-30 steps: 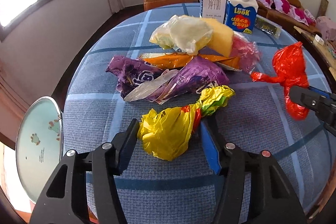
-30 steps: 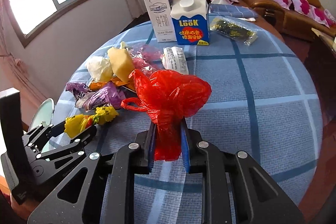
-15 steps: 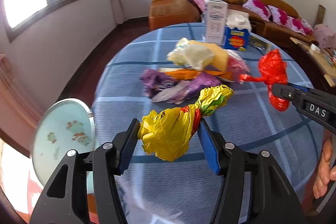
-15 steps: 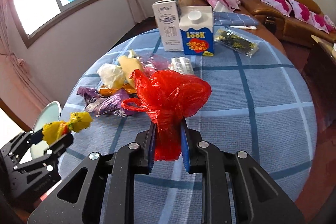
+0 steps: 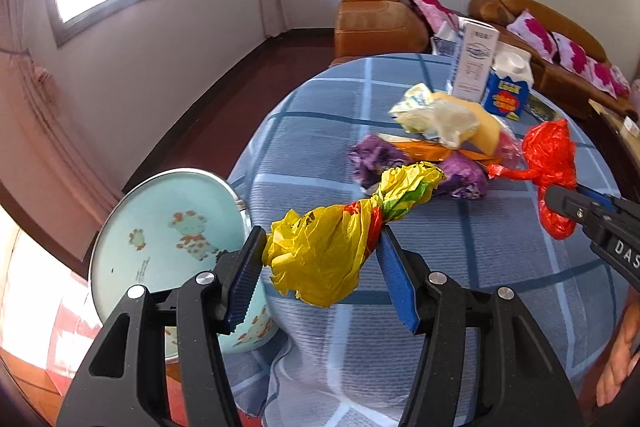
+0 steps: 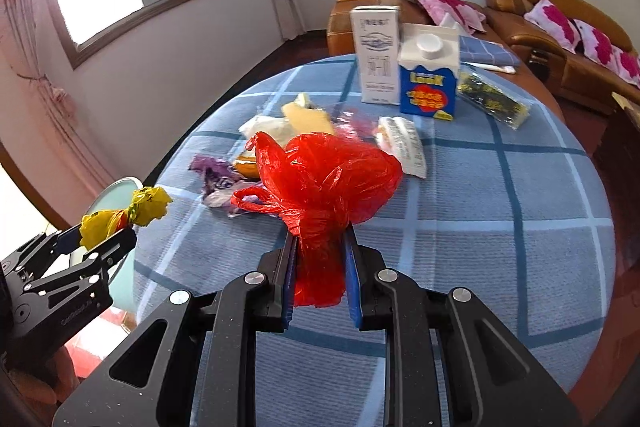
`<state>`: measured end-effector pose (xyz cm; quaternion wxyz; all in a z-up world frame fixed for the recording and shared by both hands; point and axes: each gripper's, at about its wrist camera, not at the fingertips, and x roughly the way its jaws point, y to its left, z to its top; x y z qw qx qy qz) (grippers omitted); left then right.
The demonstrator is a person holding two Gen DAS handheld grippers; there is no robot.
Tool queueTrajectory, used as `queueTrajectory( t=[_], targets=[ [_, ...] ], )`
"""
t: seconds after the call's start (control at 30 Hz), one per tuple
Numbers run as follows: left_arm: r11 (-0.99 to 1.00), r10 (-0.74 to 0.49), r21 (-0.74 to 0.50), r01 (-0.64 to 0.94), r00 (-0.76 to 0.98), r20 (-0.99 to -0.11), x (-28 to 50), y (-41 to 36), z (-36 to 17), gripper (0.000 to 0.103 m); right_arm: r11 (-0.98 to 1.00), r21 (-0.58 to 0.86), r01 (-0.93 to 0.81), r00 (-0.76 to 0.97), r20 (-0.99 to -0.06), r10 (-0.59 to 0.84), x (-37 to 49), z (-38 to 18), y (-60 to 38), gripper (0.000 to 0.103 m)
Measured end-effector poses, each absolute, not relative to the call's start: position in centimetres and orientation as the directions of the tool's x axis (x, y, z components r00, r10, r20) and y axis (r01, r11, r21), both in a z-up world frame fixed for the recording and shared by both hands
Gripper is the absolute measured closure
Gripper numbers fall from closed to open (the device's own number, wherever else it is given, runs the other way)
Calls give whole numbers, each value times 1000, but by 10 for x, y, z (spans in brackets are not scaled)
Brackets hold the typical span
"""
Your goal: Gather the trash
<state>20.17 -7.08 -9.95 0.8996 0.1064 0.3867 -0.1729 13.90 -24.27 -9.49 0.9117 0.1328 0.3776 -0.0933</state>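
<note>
The yellow bag (image 5: 324, 251), a crinkled plastic twist with a red band at its waist and a greenish-yellow tuft at the far end, sits clamped between the blue ribbed pads of the left tool (image 5: 320, 267). Its long axis runs from the pads up and away to the right, the tuft pointing toward the litter pile. A second ago it lay low over the desk (image 5: 500, 267); now it hangs clear above the desk's edge, closer to the round pale-green bin lid (image 5: 168, 227) printed with cartoon animals, which has grown much larger in the left view.

The red bag (image 6: 324, 195), thin glossy film bunched into a puffy head with a looped handle sticking out to the left, is pinched at its narrow neck by the right tool (image 6: 320, 279), pads close together, the head standing upright above them. It too has risen off the checked blue cloth since the earlier frames.

Left behind on the desk are purple wrappers (image 5: 376, 159), an orange wrapper (image 5: 428, 149), a pale crumpled bag (image 5: 436, 115), a white carton (image 6: 376, 55) and a blue-and-white carton (image 6: 428, 75), both upright.
</note>
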Motion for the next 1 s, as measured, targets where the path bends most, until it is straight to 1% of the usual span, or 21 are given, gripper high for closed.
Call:
queueTrajectory(
  t=[0.33,1.0],
  targets=[
    [951,-182,44,306,669,-721,214,-37,-93,47,964,160,214,705,-708,-39,154,-89,-221,81],
    [981,-105,40,189,695,-711,220,21,-88,47,986,148,80,725,-687,45,179,-76,-159,81]
  ],
)
